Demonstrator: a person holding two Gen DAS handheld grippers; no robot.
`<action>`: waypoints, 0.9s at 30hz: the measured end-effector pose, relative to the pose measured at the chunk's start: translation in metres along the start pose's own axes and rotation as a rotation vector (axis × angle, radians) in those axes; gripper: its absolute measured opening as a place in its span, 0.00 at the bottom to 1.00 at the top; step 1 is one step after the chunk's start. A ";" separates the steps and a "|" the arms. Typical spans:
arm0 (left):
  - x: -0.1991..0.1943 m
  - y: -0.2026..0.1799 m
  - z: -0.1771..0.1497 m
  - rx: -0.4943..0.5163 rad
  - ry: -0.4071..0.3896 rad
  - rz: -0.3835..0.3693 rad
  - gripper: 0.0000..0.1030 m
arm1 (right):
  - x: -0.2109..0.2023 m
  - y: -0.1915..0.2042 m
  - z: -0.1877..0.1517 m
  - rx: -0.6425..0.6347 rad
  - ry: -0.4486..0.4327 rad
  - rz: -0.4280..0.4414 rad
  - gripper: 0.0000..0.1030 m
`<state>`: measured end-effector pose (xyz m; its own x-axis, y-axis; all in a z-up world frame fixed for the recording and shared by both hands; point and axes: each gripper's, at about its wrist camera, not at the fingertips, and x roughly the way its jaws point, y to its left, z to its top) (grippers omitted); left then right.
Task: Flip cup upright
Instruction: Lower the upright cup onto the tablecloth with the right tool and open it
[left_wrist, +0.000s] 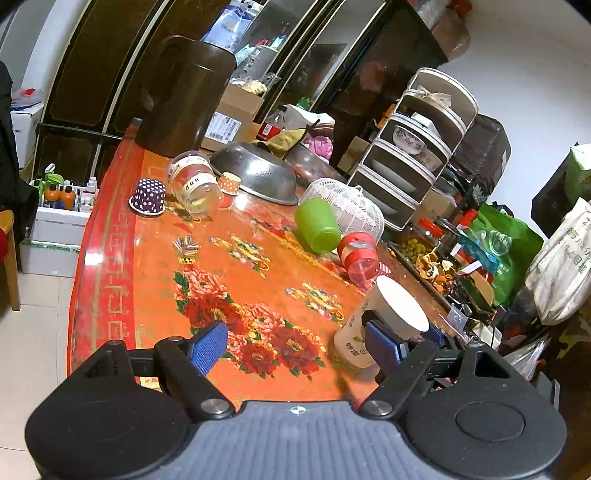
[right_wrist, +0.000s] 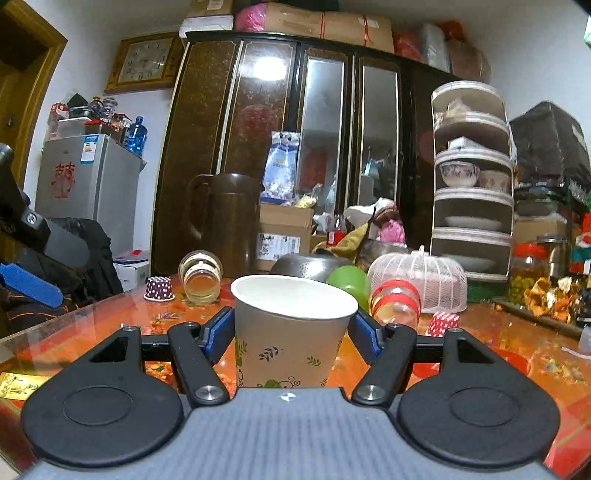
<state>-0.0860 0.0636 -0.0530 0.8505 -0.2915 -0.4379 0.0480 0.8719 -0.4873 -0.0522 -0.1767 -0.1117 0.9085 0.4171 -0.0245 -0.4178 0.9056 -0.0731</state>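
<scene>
A white paper cup with a leaf print (right_wrist: 291, 332) stands mouth up between my right gripper's fingers, slightly tilted. My right gripper (right_wrist: 291, 332) is shut on the paper cup, one blue pad against each side. The same cup (left_wrist: 373, 325) shows in the left wrist view at the lower right, with the right gripper's blue pads (left_wrist: 382, 345) on it. My left gripper (left_wrist: 295, 339) is open and empty above the red floral table (left_wrist: 155, 295), left of the cup.
Behind lie a green cup (left_wrist: 317, 225) on its side, a purple dotted paper cup (left_wrist: 147, 196) upside down, clear jars (left_wrist: 194, 184) on their sides, a red-banded jar (left_wrist: 360, 256), a steel colander (left_wrist: 255, 171), a white mesh cover (left_wrist: 347, 206) and a brown jug (left_wrist: 181, 96).
</scene>
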 end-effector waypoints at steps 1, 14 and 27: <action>0.001 0.000 0.000 -0.002 0.002 -0.001 0.82 | 0.001 0.001 0.000 -0.002 0.006 0.000 0.66; 0.001 -0.002 -0.002 0.005 0.012 0.005 0.82 | 0.009 0.002 0.001 0.006 0.062 0.025 0.73; 0.008 -0.019 -0.010 0.118 -0.010 0.056 1.00 | -0.005 -0.027 0.004 0.182 0.202 0.111 0.99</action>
<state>-0.0852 0.0411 -0.0546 0.8588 -0.2377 -0.4539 0.0613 0.9272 -0.3696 -0.0457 -0.2025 -0.1055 0.8331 0.5070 -0.2212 -0.4925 0.8619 0.1210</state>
